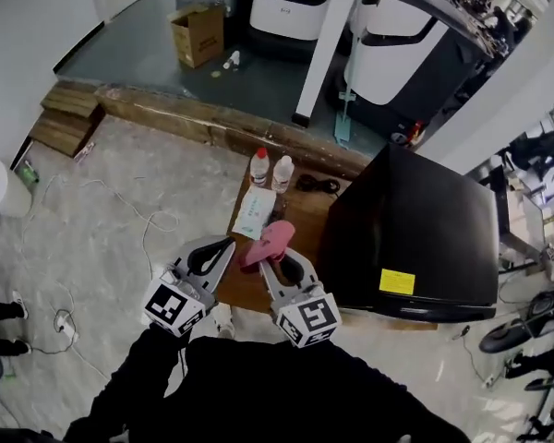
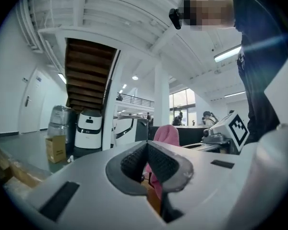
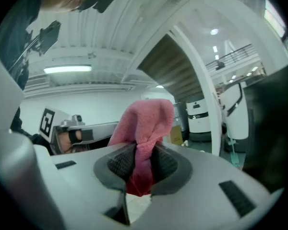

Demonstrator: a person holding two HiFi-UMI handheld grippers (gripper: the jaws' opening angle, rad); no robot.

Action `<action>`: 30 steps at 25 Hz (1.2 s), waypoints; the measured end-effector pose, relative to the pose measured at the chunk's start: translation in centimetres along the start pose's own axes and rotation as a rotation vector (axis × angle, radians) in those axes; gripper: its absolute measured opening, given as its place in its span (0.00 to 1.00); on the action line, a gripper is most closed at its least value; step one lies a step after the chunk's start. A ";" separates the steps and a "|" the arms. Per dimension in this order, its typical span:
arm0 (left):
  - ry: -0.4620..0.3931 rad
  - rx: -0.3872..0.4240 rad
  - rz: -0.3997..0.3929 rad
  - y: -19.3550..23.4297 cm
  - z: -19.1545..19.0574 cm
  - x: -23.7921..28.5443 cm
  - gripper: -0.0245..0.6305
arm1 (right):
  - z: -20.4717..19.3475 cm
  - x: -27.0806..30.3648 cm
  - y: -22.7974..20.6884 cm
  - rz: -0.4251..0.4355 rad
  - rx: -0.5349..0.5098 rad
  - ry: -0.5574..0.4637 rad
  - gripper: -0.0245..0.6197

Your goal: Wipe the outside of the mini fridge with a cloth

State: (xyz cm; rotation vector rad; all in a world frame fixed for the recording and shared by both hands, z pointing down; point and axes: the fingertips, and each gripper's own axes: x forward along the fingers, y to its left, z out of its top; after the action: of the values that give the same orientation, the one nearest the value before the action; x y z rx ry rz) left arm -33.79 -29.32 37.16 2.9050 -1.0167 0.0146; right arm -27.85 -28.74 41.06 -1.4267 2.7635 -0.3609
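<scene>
**Q:** Fig. key: where's the cloth (image 1: 270,241) rel. to the mini fridge (image 1: 415,229)?

**A:** Pink cloth is held up in the air, near the fridge's left side (head view) and apart from it. Fridge is a black box w/ a yellow label (image 1: 397,281) on its top, near the front edge. It stands on a low wooden table (image 1: 307,218).

**Q:** What holds the cloth?

**A:** The right gripper (image 3: 143,150). Its two ribbed pads pinch a fold of the cloth. The rest bunches up above the tips, and a short end hangs below them. In the right gripper view the fridge shows as a dark mass at the far right.

**Q:** And the left gripper (image 2: 147,143)?

**A:** It sits farther from the fridge, just beside the right one. Its pads are pressed together w/ nothing between them. The cloth shows only behind them.

**Q:** Other items?

**A:** Two white bottles (image 1: 271,170) w/ a flat packet (image 1: 254,212) just in front, all on the table left of the fridge. A cardboard box (image 1: 197,33) sits on the floor, well beyond the fridge and to its left.
</scene>
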 end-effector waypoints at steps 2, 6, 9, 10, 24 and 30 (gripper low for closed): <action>0.003 0.004 -0.083 1.3 -0.1 1.9 0.05 | 0.6 1.3 -3.3 -0.130 0.114 -0.063 0.16; -0.008 0.020 -0.231 2.6 0.4 6.4 0.05 | 2.4 1.9 -10.1 -0.357 0.319 -0.216 0.15; -0.008 0.040 -0.317 2.7 0.5 9.7 0.05 | 2.9 1.6 -14.0 -0.468 0.423 -0.301 0.15; -0.009 0.045 -0.336 2.6 0.6 10.8 0.05 | 3.1 1.3 -15.1 -0.501 0.452 -0.332 0.15; 0.064 0.067 -0.525 0.2 -0.2 21.4 0.05 | 0.3 -4.4 -28.4 -0.821 0.988 -0.841 0.15; 0.101 0.053 -0.564 -0.3 -3.0 23.5 0.05 | -2.0 -4.8 -29.8 -0.796 1.125 -0.991 0.16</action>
State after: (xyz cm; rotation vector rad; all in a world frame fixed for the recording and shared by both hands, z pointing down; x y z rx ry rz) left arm -15.24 -43.51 40.85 3.0863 -0.1623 0.1584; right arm -1.37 -41.09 48.76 -1.5449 0.8507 -0.7432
